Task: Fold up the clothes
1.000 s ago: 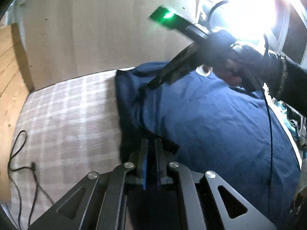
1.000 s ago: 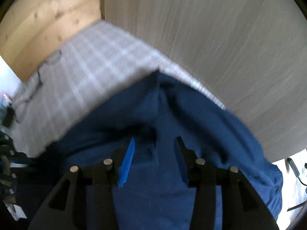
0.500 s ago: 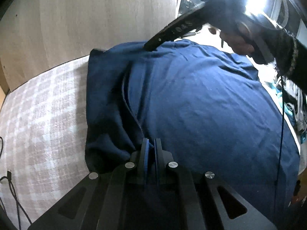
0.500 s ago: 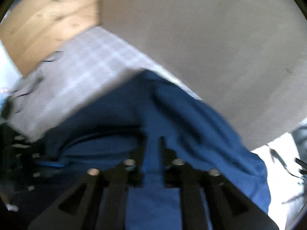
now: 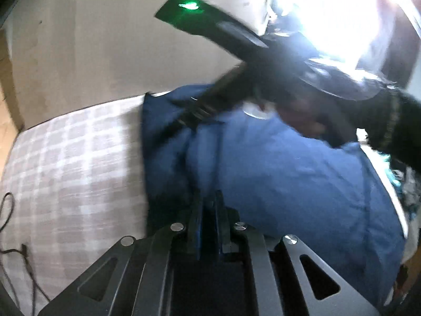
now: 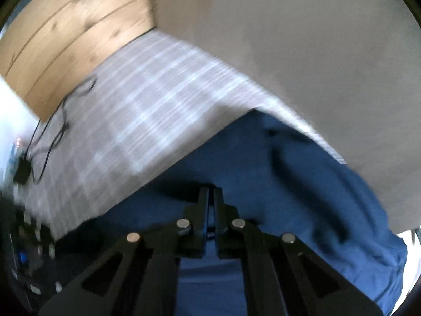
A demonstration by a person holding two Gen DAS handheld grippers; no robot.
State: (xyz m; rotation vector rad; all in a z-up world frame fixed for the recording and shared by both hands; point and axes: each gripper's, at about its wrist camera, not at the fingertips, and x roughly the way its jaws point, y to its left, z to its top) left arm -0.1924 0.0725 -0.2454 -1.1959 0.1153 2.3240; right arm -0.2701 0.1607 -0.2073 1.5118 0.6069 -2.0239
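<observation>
I see the pale plaster wall (image 6: 302,52) filling the upper part of both views, and below it the checked bedcover (image 5: 68,163) spread flat, with a wooden panel (image 6: 71,34) standing at its far end. On that cover lies the navy garment (image 5: 276,173), the thing I am folding; it takes up the right half of the left wrist view and the lower part of the right wrist view, with a thick fold running along its edge next to the bare checks.

My right gripper (image 6: 209,197) comes in low over the cloth, its two dark fingers nearly together with navy fabric pinched between them at the garment's edge. From the left wrist camera I see that same tool slanting down from upper right, a green light glowing on its body, its tip meeting the far end of the garment near the wall. The person's hand (image 5: 310,115) wraps its handle, the dark sleeve (image 5: 400,131) reaching in from the right under a glaring window.

My left gripper (image 5: 209,205) sits at the near edge of the garment, fingers drawn close on a bunch of the fabric, blue pads just showing.

A thin black cable (image 6: 52,131) trails over the cover by the wooden panel.
</observation>
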